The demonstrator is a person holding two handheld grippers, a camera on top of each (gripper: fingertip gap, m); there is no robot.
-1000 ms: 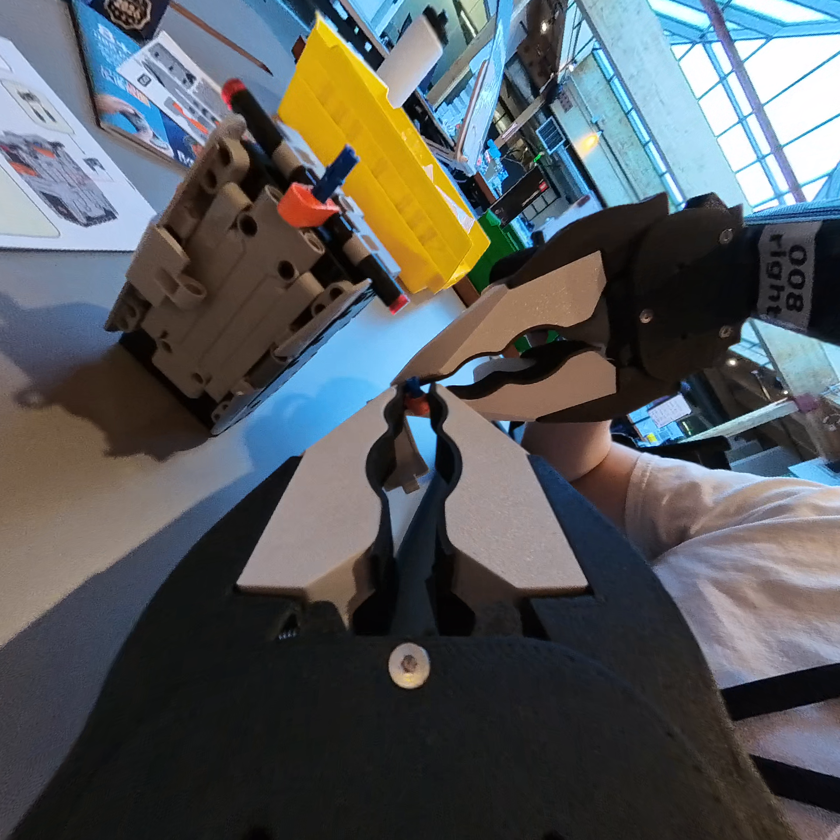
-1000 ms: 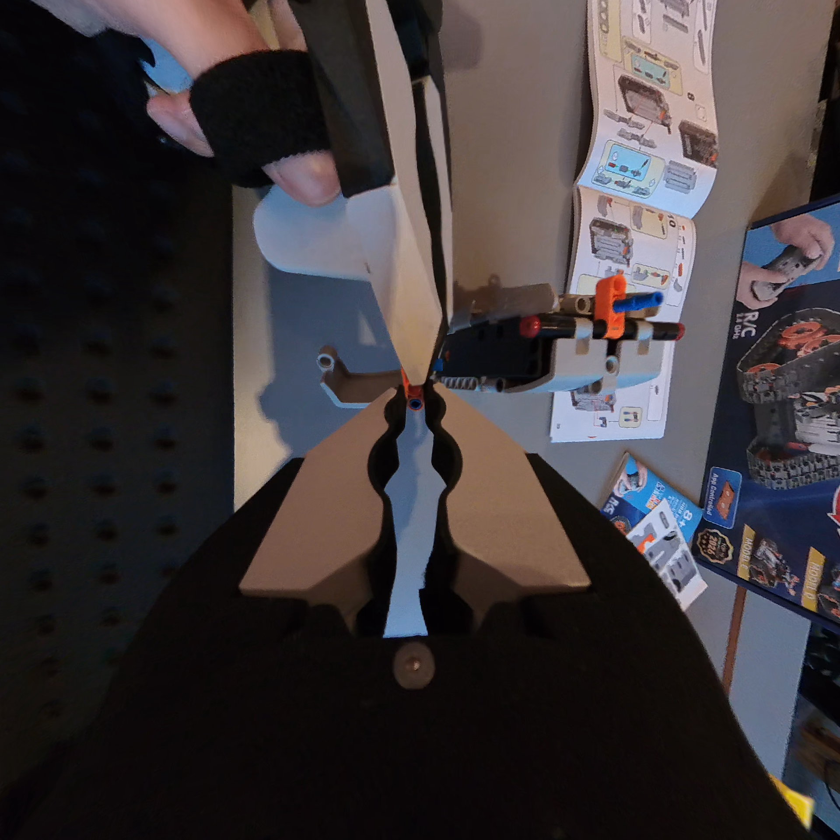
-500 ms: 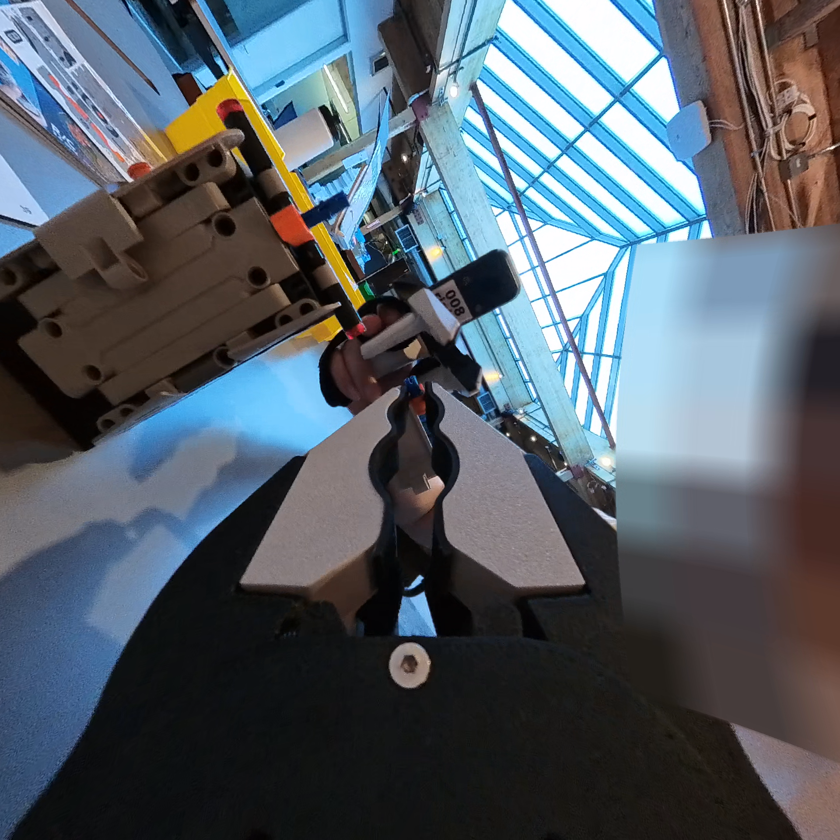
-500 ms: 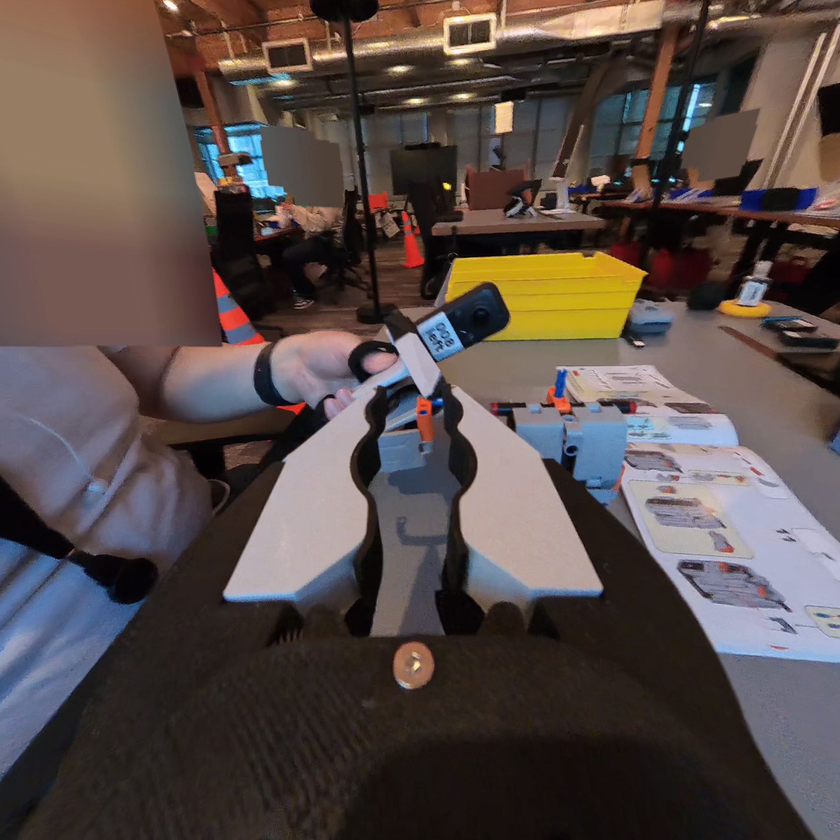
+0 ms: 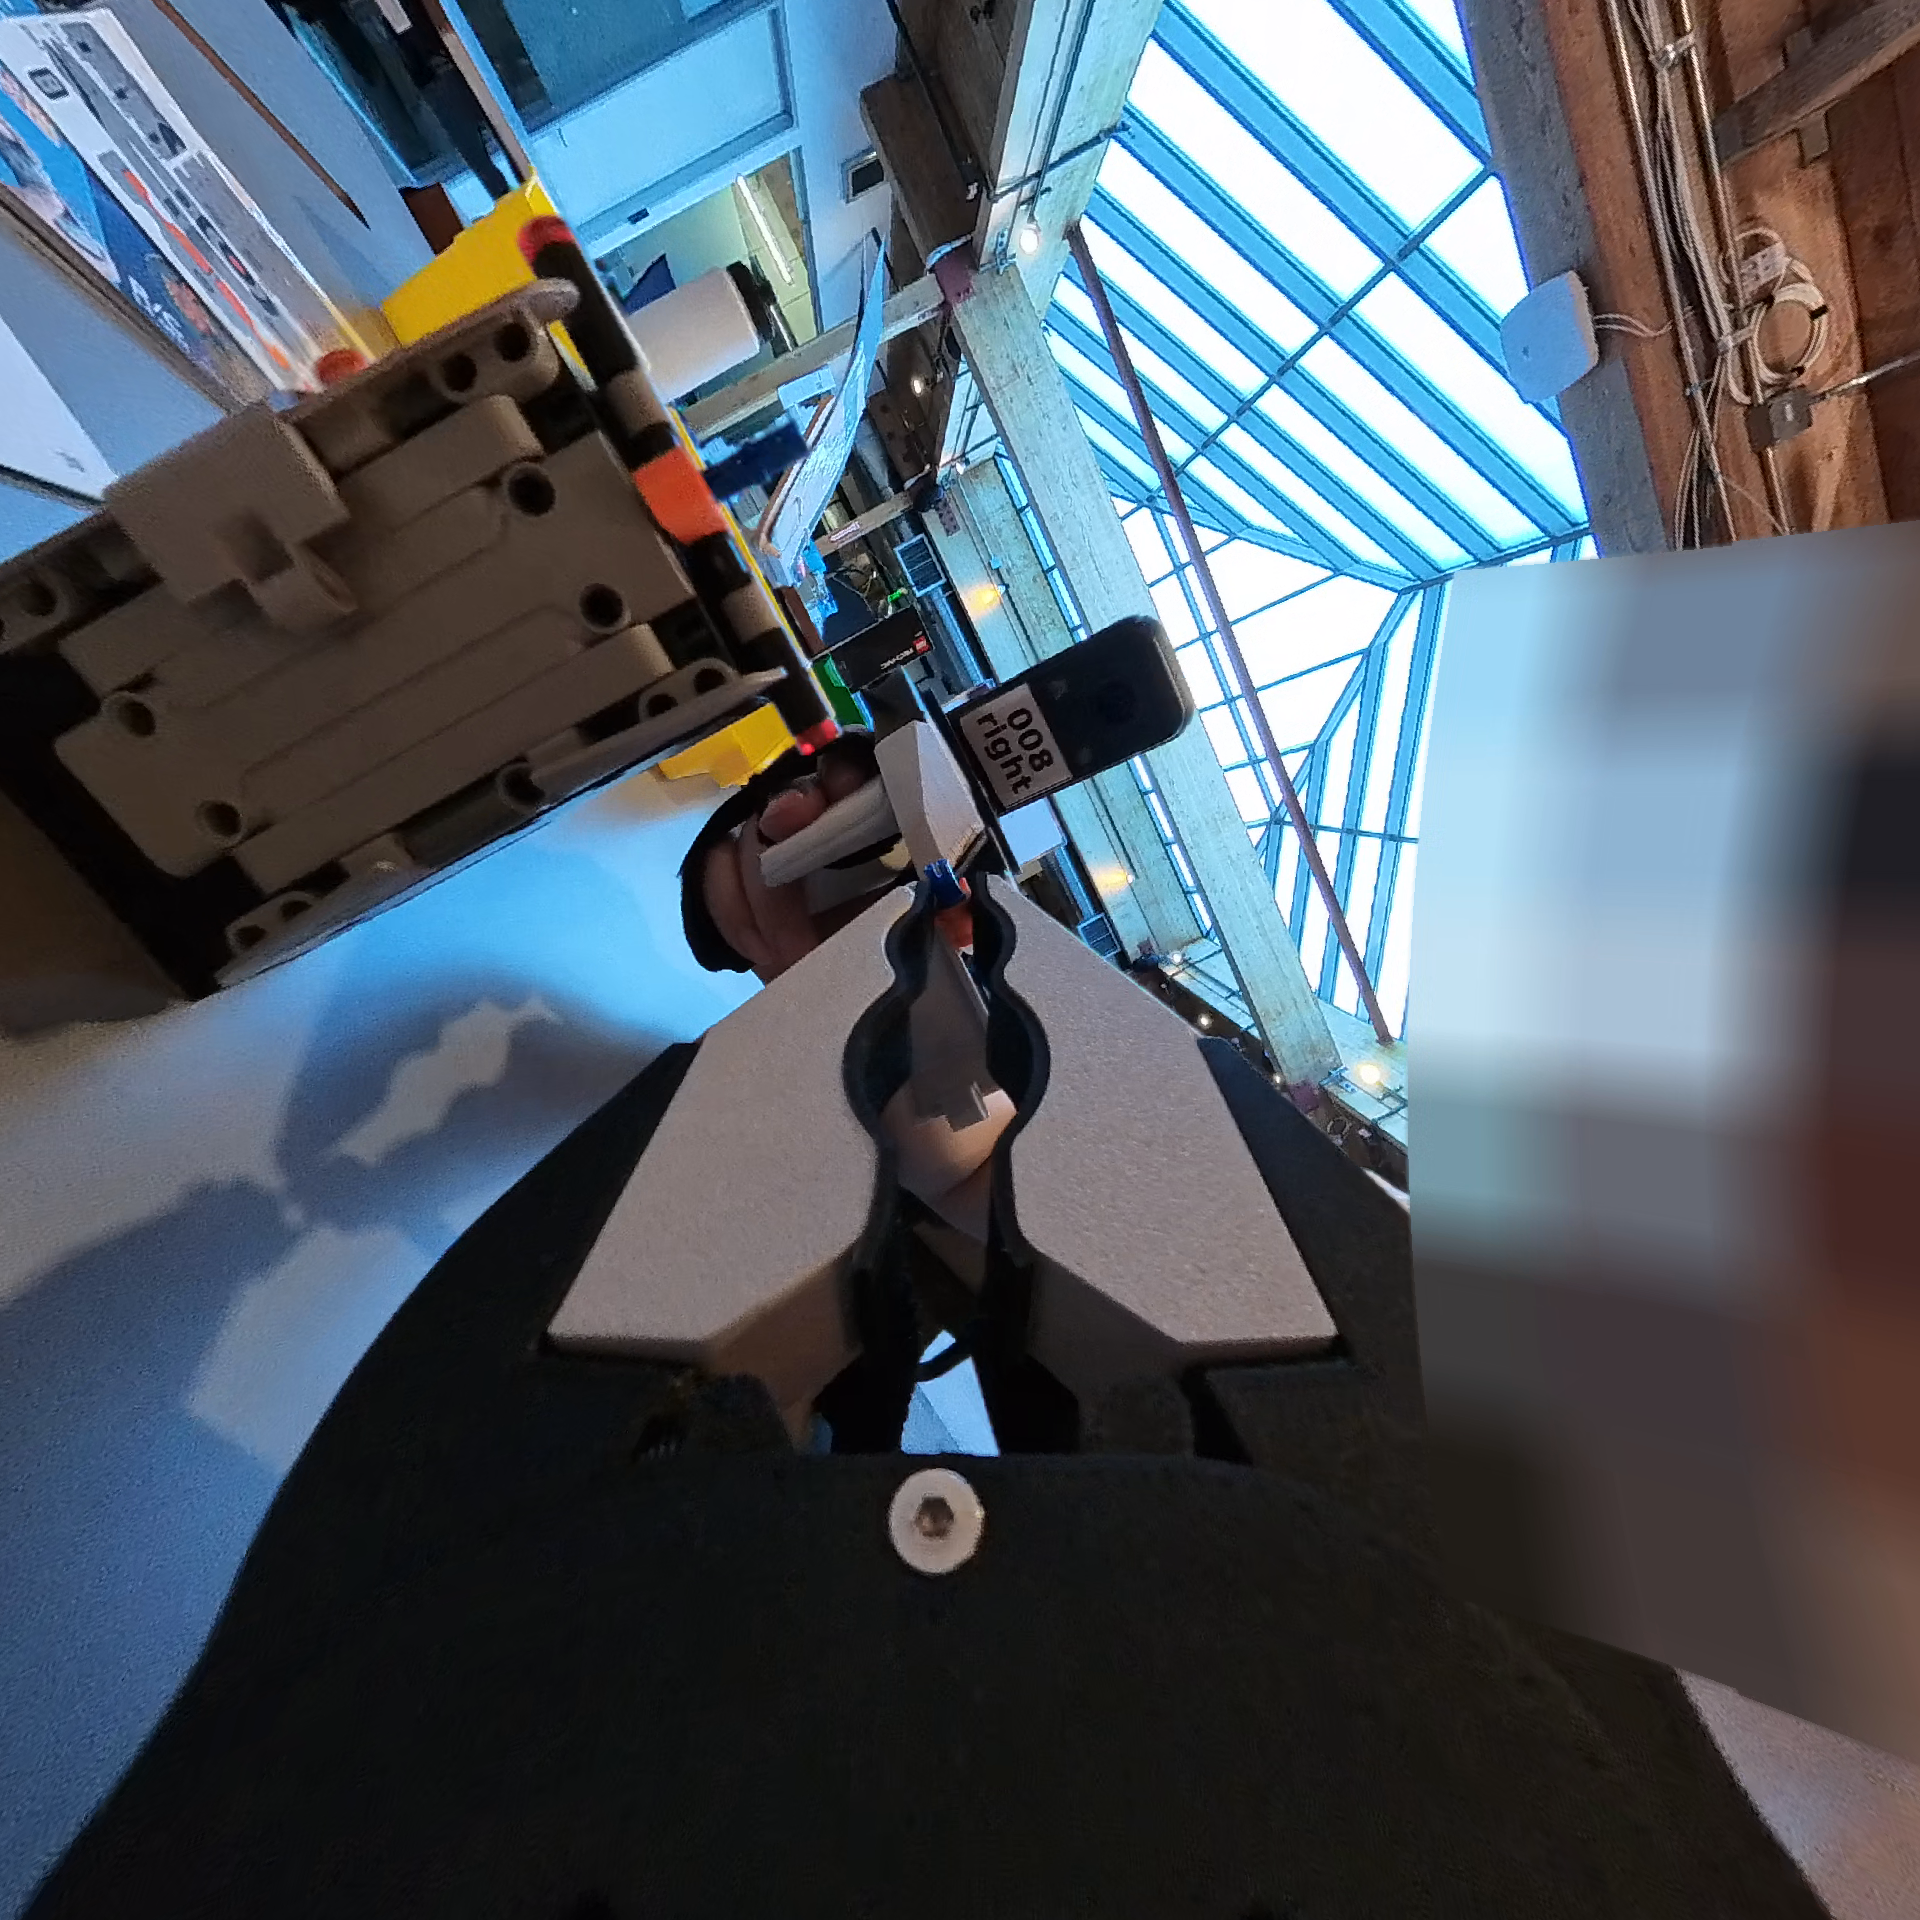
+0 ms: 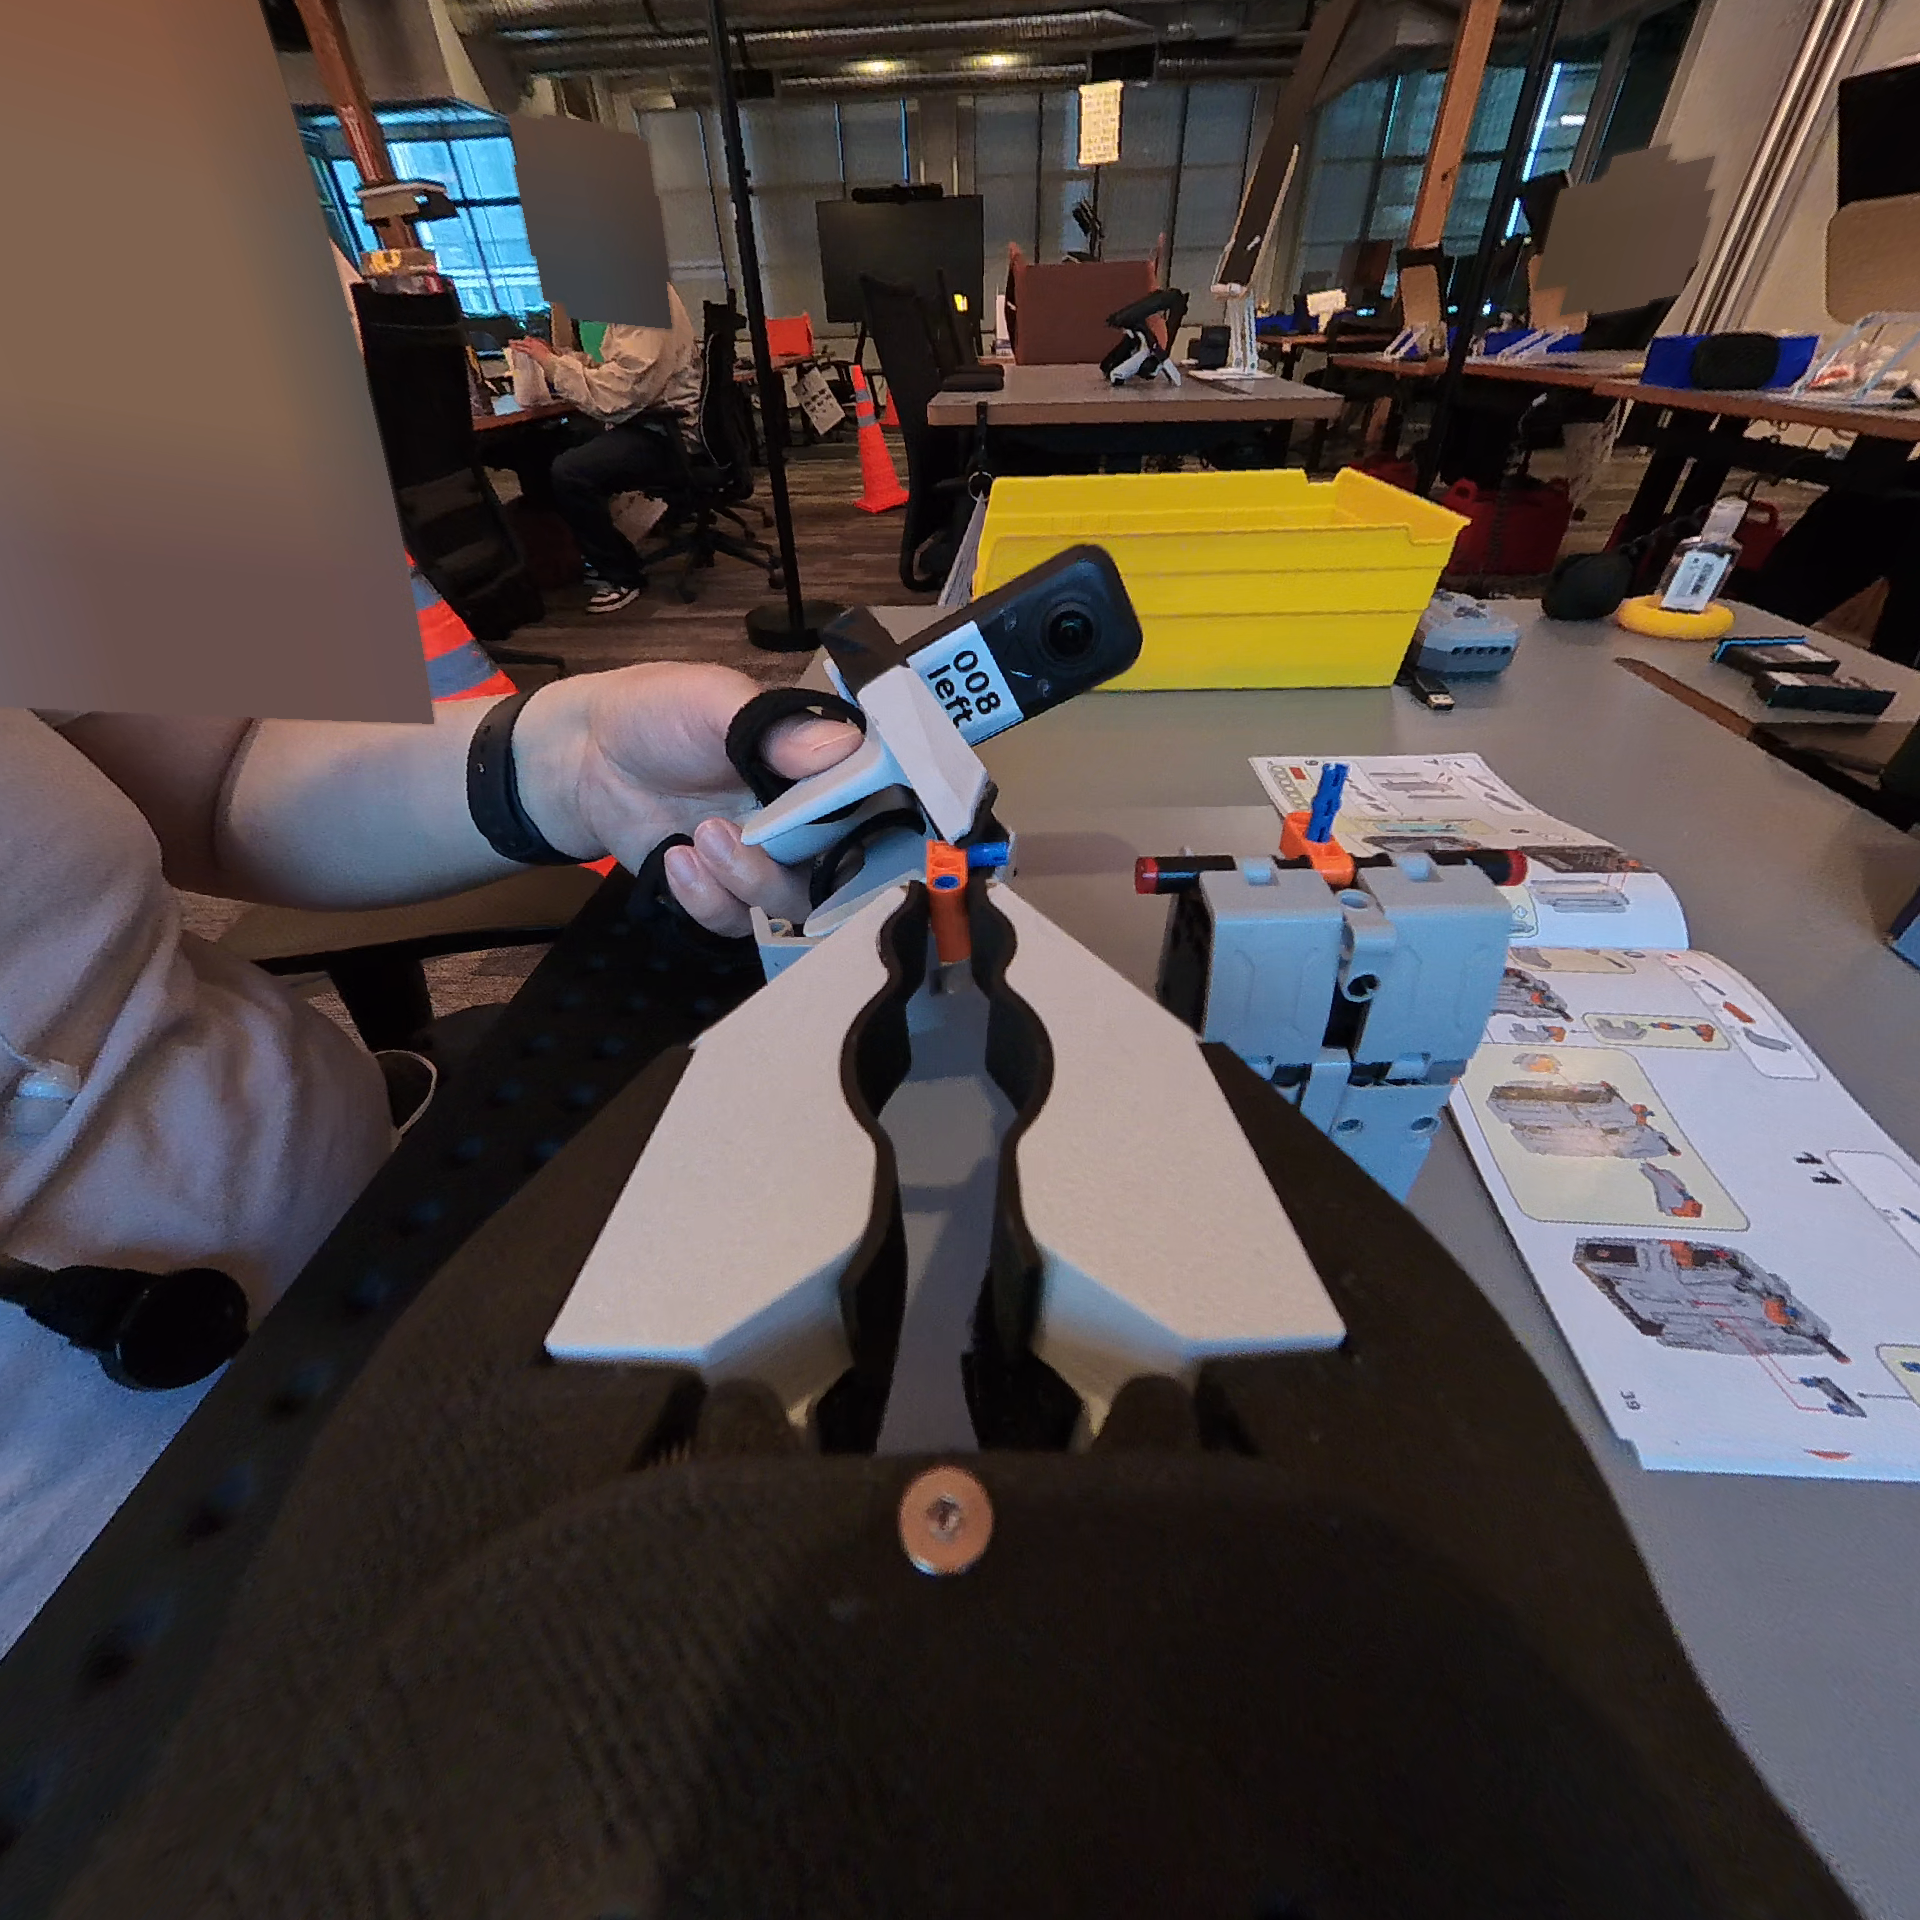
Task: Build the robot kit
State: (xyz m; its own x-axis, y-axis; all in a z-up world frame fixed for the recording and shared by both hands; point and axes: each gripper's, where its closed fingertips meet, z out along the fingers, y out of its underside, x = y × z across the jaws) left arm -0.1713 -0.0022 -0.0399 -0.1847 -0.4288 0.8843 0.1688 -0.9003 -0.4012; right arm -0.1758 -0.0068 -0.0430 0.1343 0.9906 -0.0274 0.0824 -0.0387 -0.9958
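My left gripper (image 5: 943,906) is shut on a small grey beam (image 5: 948,1049) with an orange connector (image 5: 954,920) and a blue pin (image 5: 938,883) at its tip. My right gripper (image 6: 948,896) is shut on that orange connector (image 6: 945,914), whose blue pin (image 6: 985,852) points right. The two grippers meet tip to tip above the table; the right one shows in the left wrist view (image 5: 914,821) and the left one in the right wrist view (image 6: 914,769), held by a hand. A grey and black block model (image 6: 1340,966) stands on the table just right of them and also shows in the left wrist view (image 5: 364,665).
An open instruction booklet (image 6: 1621,1101) lies right of the model on the grey table (image 6: 1122,748). A yellow bin (image 6: 1216,582) stands at the back. A black studded mat (image 6: 499,1091) lies at the left. Small items sit at the far right (image 6: 1787,675). Less than 4 cm separates the two grippers' tips.
Both grippers have swung up from looking down at the table, still tip to tip on the small piece. Little has moved in the last half second.
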